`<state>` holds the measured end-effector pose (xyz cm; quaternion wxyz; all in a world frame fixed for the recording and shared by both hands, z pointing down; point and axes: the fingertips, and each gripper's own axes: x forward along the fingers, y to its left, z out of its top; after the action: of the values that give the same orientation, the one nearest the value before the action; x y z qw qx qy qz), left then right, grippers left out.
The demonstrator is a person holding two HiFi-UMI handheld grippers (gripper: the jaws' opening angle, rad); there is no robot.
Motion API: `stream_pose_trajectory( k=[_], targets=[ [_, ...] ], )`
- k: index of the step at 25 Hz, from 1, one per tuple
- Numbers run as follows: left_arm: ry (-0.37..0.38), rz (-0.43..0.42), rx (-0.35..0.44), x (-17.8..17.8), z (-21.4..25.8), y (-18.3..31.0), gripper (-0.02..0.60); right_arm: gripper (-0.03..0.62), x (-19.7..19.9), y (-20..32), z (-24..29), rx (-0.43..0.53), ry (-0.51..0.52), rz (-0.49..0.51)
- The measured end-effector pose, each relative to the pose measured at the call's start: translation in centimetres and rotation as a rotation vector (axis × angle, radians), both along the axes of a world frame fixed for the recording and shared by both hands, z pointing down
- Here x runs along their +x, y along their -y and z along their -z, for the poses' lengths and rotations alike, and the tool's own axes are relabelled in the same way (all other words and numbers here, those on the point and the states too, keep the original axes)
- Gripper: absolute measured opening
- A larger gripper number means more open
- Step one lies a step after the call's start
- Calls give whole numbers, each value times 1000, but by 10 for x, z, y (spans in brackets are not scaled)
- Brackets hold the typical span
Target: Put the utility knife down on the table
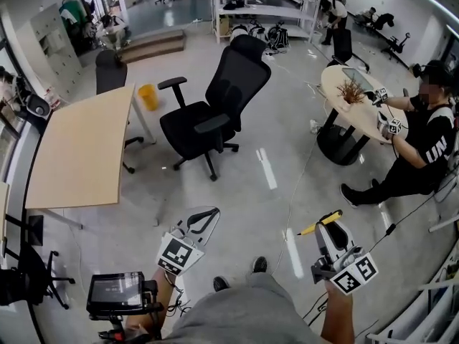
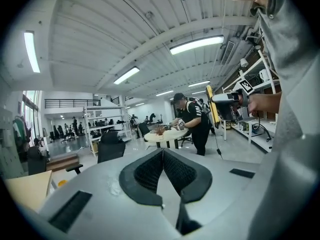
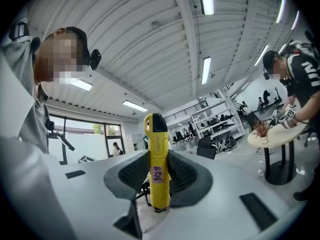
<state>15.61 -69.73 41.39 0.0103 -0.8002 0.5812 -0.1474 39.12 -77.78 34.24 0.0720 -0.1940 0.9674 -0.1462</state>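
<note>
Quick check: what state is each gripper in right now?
Left gripper: closed, nothing between its jaws.
Right gripper: closed on the yellow utility knife.

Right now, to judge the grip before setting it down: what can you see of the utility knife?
Yellow, plastic-looking utility knife with a black tip and a small pinkish label. The right gripper's ribbed pads clamp it on both sides, both ends poking past them, in mid-air. No blade shows.
</note>
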Motion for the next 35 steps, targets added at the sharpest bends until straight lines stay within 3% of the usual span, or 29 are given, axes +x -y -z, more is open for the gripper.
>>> stream_pose_trajectory(
  k=[8, 14, 20, 30, 35],
  targets=[
    [18, 130, -11, -25, 1, 55, 5, 117, -32, 80, -5, -15, 21, 124],
    [32, 205, -2, -18, -20, 137, 6, 117, -29, 181, -27, 5, 46, 193],
    [33, 303, 4, -35, -5, 149, 6, 117, -51, 223, -13, 13, 56, 263],
    [79, 389, -6, -75, 12, 164, 5, 117, -115, 263, -10, 6, 51, 359],
    [68, 398, -3, -137, 4, 190, 5, 117, -187, 284, -15, -2, 45, 378]
  ],
)
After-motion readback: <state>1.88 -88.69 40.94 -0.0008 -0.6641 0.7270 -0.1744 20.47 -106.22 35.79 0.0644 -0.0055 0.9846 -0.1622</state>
